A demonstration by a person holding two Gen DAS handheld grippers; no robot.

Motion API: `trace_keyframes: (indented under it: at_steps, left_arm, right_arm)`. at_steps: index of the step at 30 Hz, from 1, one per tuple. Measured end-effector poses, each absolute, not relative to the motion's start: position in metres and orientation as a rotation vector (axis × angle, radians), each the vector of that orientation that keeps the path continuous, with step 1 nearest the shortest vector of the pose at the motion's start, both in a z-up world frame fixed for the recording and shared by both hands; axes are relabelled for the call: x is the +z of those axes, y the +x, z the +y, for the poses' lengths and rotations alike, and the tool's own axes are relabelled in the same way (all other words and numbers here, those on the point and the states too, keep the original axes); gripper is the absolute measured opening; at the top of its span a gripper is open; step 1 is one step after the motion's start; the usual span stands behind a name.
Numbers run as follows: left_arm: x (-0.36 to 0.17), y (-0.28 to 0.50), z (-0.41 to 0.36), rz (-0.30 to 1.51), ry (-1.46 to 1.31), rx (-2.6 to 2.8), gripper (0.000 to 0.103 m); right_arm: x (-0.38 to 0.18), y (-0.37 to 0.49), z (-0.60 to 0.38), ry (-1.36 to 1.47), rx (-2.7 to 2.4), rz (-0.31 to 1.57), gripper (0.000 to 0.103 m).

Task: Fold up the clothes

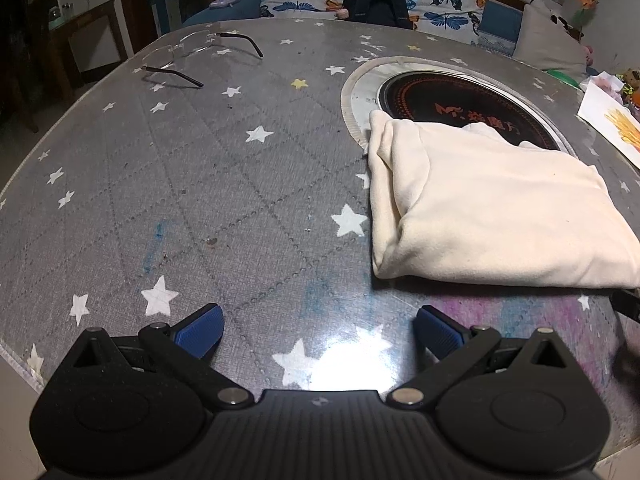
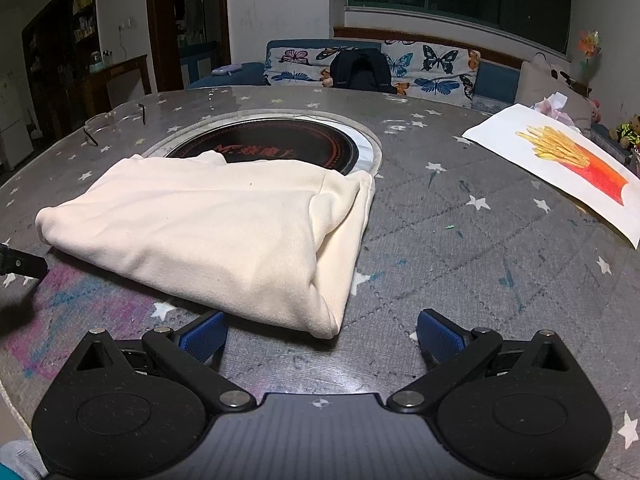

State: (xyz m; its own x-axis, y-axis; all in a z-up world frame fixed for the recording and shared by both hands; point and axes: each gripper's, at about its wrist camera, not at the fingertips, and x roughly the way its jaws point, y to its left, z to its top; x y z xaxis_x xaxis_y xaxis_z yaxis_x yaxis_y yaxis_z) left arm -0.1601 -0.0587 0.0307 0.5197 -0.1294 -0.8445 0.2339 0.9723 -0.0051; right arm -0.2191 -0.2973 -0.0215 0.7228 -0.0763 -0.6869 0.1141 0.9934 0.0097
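Our left gripper [image 1: 320, 330] and right gripper [image 2: 322, 330] both spread, empty; folded cream garment [image 2: 212, 224] near table's [image 1: 180, 200] front edge; careless grab could undo folds.

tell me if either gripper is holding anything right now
Nothing is held: the left gripper and right gripper are both open, apart from the folded cream fabric garment.

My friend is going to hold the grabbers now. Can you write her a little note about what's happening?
Left tool: open, holds nothing, over bare table, left of the cloth.
Right tool: open, holds nothing, at the cloth's near right corner.
The cream cloth lies folded in a thick bundle, its far edge over the round cooktop.
Glasses and a fries drawing lie apart from it.
Done: folding, it seems. Left: perhaps a last tidy fold.
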Motion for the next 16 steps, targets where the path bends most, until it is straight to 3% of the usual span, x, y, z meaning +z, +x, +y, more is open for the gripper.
trace_keyframes:
  at_steps: [16]
  left_arm:
    - [0.0310, -0.1583, -0.0600, 1.015, 0.107, -0.204, 0.103]
  right_arm:
    - [-0.0233, -0.2206, -0.2981, 0.052, -0.105, 0.753, 0.103]
